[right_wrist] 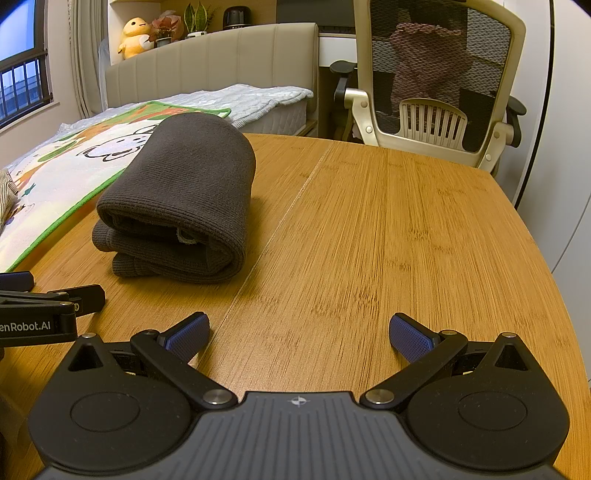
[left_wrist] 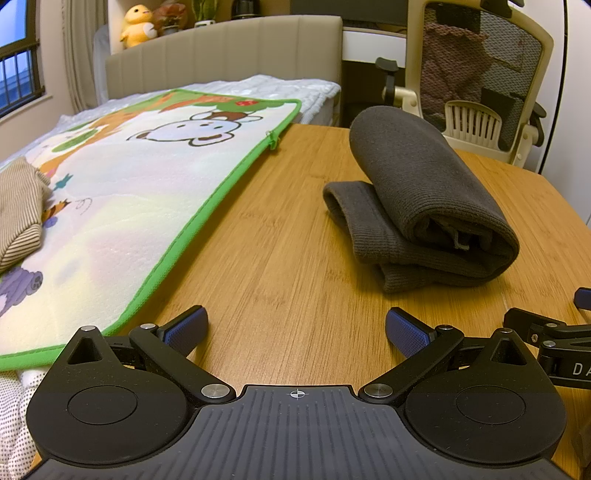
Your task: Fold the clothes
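Left gripper (left_wrist: pixel 296 332): I held it spread wide, empty.
Right gripper (right_wrist: pixel 299 334): likewise wide, empty.
Grey garment (left_wrist: pixel 424 206): folded, on the table (right_wrist: pixel 388 229) beyond both.

Warm, even indoor light, dusk-blue at the window (left_wrist: pixel 16 70), soft shadows, sharp focus, strong fisheye bending at edges.

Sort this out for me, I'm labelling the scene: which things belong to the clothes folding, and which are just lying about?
Part of the job:
folded dark grey garment
striped garment
left claw, open
right claw, open

Just lying about:
cartoon play mat
mesh office chair
yellow plush toy
potted plants
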